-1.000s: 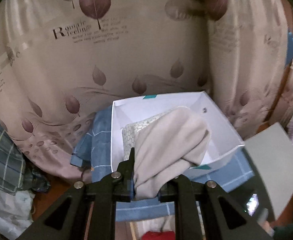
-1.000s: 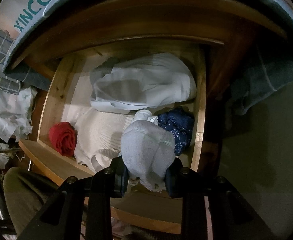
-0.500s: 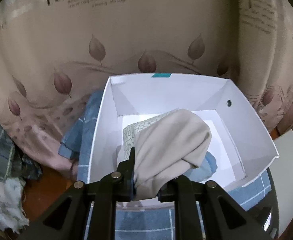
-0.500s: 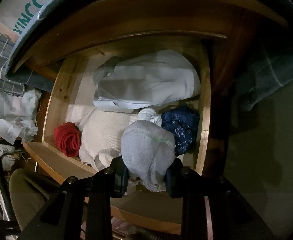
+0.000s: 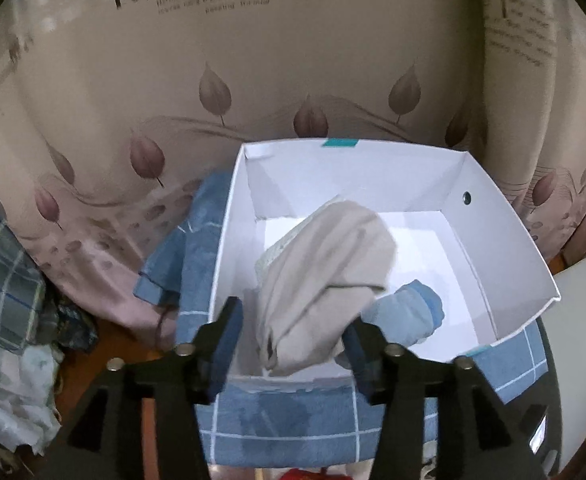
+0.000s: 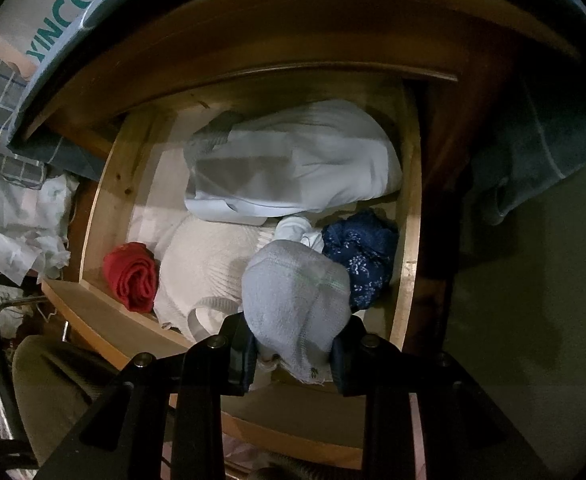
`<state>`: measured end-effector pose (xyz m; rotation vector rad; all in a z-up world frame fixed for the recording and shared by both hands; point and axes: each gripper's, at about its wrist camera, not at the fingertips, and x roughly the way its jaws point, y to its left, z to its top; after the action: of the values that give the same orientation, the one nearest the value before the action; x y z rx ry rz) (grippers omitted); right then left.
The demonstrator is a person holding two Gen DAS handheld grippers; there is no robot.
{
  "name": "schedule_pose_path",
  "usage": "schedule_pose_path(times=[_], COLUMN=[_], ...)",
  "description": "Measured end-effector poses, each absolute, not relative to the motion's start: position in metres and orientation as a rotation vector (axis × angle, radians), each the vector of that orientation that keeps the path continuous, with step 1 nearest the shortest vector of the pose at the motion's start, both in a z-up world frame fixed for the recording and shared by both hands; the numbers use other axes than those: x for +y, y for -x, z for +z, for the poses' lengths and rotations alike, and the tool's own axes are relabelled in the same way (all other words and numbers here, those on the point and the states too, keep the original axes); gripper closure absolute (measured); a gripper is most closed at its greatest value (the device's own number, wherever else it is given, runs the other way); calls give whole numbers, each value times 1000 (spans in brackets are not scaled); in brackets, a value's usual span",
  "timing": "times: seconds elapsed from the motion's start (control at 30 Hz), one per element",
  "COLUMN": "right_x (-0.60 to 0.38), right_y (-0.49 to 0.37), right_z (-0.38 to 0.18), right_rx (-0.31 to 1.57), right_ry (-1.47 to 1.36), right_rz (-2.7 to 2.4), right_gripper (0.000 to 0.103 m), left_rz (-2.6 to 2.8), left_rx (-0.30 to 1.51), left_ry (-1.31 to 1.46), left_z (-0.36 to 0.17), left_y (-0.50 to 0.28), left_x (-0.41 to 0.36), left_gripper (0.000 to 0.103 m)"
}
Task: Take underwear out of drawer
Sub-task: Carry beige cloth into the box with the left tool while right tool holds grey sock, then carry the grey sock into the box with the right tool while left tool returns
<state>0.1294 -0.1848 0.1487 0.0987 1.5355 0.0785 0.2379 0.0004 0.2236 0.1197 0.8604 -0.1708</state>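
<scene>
Left tool (image 5: 293,332) half-open around beige underwear (image 5: 325,276)

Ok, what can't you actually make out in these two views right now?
- Left wrist view: the white box's floor under the beige garment is covered, and so is part of the light blue piece.
- Right wrist view: the drawer's near right corner is hidden by the grey garment held in the right gripper.
- Right wrist view: the white pile's contents cannot be told apart.

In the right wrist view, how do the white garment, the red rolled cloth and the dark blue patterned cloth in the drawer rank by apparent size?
1. white garment, clearly largest.
2. dark blue patterned cloth.
3. red rolled cloth, only slightly smaller; these two look close.
</scene>
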Motion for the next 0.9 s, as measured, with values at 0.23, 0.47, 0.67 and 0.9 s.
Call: schedule_pose_path(times=[0.23, 0.47, 0.67, 0.9], right_x=[-180, -181, -179, -171], right_y=[-130, -126, -129, -140], right_z=[150, 162, 177, 216], right_rx=[1526, 1466, 1447, 1395], right_ry=[-50, -54, -53, -3], right_rz=[67, 65, 72, 89], right_gripper=[76, 76, 76, 76], left_rz=[-187, -183, -168, -143], left_rx=[774, 781, 871, 1022], left_ry=[-169, -195, -224, -119], left_z=[244, 220, 157, 78], left_y=[-192, -146, -113, -91], left_x=[3, 17, 31, 47], left_gripper=[42, 40, 39, 39])
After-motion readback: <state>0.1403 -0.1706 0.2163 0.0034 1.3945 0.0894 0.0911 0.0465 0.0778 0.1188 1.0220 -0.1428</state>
